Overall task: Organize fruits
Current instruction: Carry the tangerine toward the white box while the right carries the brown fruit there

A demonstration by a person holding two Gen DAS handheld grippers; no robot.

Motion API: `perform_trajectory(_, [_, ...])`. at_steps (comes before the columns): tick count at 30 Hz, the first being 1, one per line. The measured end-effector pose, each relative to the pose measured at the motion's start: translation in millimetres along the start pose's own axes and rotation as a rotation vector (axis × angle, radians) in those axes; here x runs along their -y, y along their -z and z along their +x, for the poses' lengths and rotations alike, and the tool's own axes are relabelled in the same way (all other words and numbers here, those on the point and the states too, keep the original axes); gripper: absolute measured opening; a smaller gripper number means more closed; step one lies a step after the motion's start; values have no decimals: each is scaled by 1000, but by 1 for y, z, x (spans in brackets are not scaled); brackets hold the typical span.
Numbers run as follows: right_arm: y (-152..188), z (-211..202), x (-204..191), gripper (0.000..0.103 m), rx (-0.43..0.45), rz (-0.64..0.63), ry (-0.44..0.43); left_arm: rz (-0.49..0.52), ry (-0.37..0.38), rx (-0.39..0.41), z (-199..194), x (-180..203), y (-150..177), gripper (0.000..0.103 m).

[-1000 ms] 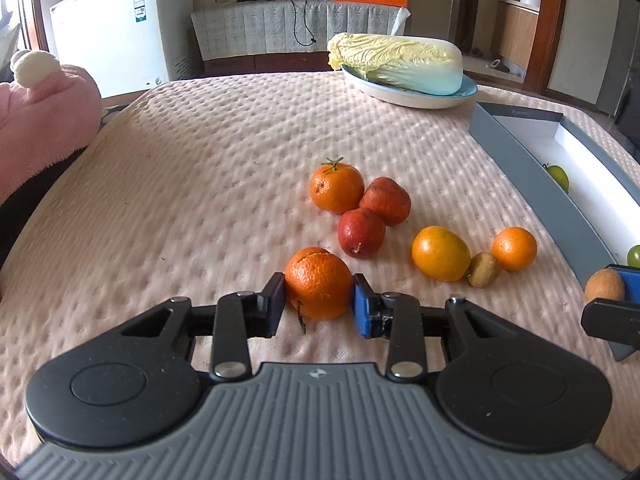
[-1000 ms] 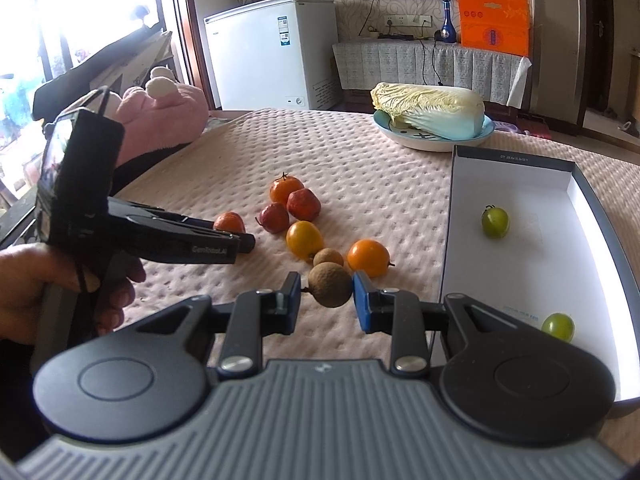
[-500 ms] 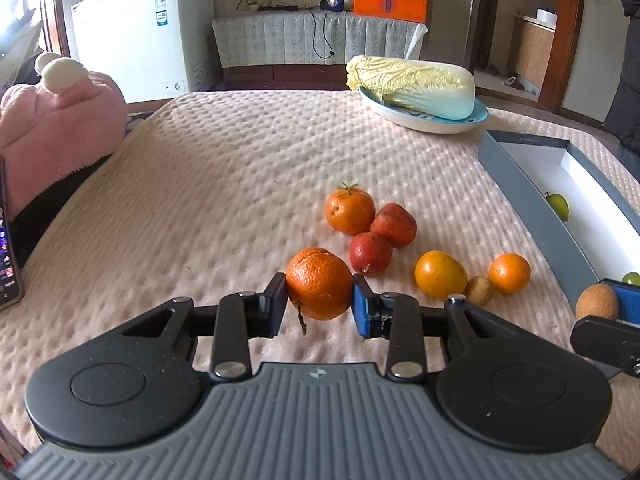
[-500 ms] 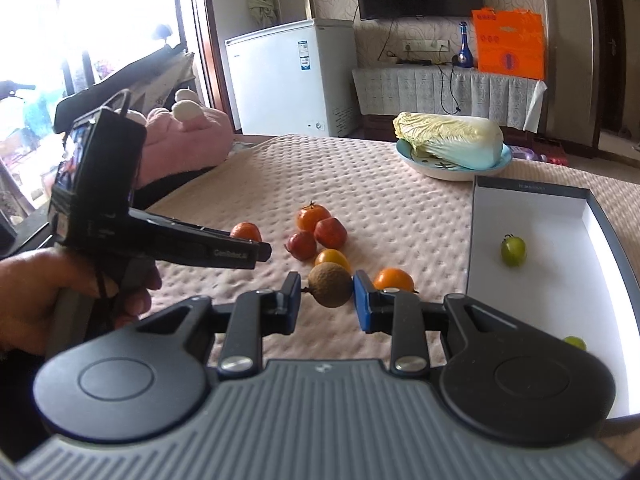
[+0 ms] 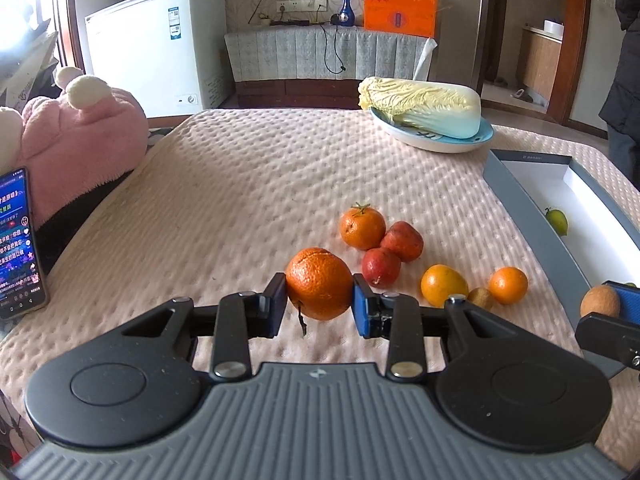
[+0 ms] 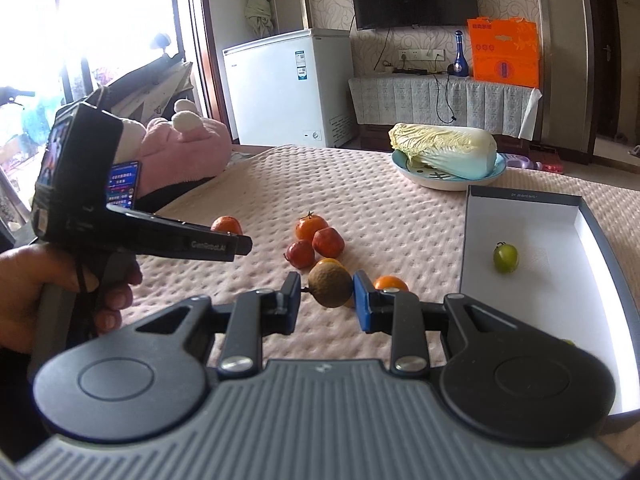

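My left gripper is shut on a large orange and holds it above the pink tablecloth. My right gripper is shut on a brown kiwi, lifted above the cloth; it also shows at the right edge of the left wrist view. On the cloth lie a tangerine with a stem, two red fruits, a yellow-orange fruit, a small kiwi and a small orange. A grey box with a white inside holds a green fruit.
A plate with a napa cabbage stands at the far side. A pink plush toy and a lit phone are at the left edge. A white freezer stands behind the table.
Both grippers have risen and pulled back with their fruits; the table fruits look smaller and lower. The phone has come into the left wrist view.
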State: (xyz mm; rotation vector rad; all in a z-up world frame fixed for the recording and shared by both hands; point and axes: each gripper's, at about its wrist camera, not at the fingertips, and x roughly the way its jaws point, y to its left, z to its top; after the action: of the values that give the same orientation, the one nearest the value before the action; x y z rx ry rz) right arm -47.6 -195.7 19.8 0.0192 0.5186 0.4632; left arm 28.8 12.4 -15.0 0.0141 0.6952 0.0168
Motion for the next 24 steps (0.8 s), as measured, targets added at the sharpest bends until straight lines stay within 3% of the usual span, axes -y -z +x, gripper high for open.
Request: perform_trajectory(24, [2,-20,16,31,23,20,23,37,49,30,-3,41,-5,39])
